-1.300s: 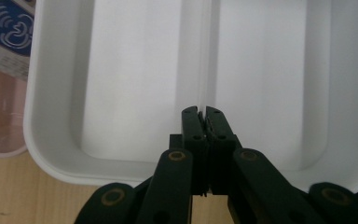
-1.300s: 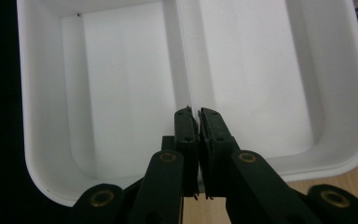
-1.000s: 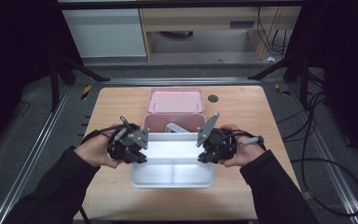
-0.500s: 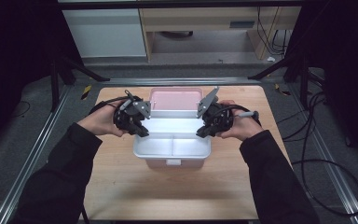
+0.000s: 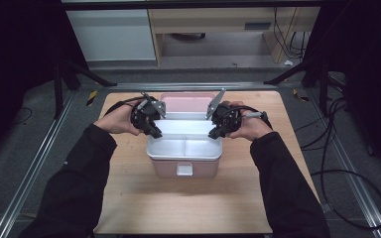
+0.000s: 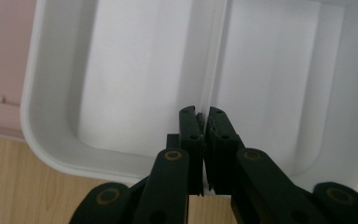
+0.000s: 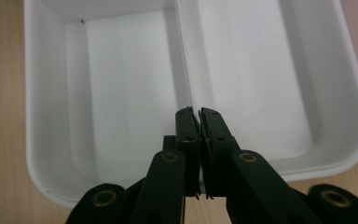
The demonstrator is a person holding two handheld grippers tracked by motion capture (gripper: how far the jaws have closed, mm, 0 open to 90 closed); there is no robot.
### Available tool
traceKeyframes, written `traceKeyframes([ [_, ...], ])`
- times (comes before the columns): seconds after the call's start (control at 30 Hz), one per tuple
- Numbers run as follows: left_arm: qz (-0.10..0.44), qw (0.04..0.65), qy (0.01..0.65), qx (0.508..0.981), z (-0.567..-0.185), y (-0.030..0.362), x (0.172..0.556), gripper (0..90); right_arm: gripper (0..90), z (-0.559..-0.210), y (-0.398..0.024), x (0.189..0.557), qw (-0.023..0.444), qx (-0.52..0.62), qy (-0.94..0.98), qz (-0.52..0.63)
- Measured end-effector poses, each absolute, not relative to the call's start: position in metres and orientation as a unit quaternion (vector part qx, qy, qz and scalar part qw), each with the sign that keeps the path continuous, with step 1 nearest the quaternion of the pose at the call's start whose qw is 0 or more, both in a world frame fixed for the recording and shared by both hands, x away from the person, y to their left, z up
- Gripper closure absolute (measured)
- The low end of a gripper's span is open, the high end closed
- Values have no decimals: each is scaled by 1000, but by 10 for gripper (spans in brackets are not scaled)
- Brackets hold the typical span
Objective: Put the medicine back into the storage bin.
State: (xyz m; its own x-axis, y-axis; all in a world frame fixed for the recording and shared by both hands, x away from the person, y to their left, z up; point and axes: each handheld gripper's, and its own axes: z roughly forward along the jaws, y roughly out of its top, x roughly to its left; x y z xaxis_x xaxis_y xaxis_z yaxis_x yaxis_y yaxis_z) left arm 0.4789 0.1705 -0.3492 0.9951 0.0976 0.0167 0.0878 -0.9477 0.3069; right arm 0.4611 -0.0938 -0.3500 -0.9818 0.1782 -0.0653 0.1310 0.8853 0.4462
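Observation:
A white two-compartment tray point(image 5: 186, 146) rests in the top of a pink box point(image 5: 163, 168) that has a white latch point(image 5: 185, 169) on its front. My left gripper point(image 5: 154, 131) is shut on the tray's left rim, and my right gripper point(image 5: 214, 133) is shut on its right rim. In the left gripper view the gripper point(image 6: 204, 116) pinches the wall where the divider meets the tray point(image 6: 121, 70). The right gripper view shows its gripper point(image 7: 198, 114) clamped the same way on the tray point(image 7: 121, 70). Both compartments hold nothing.
The box's pink lid point(image 5: 186, 99) lies open behind it, toward the far edge of the wooden table point(image 5: 144, 208). Metal rails and cables run along the floor on both sides. Bare wood stretches in front of the box.
Both grippers have carried the white tray away from the person and lower. It now sits in the pink box, whose front and latch have come into sight.

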Motion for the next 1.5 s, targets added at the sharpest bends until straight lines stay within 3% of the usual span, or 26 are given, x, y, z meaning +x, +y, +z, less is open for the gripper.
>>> traceKeyframes([
  [0.67,18,163,76,984,-378,173,477,846,824,-387,-90,464,60,108,969,215],
  [0.77,26,194,88,977,-373,175,471,730,749,-384,-88,460,80,110,967,215],
  [0.9,62,235,115,963,-359,181,460,652,639,-370,-96,456,95,141,951,258],
  [1.1,98,297,180,933,-348,195,445,458,543,-353,-115,448,127,199,920,312],
  [1.5,147,366,294,871,-359,218,425,365,431,-355,-157,425,159,308,868,356],
])
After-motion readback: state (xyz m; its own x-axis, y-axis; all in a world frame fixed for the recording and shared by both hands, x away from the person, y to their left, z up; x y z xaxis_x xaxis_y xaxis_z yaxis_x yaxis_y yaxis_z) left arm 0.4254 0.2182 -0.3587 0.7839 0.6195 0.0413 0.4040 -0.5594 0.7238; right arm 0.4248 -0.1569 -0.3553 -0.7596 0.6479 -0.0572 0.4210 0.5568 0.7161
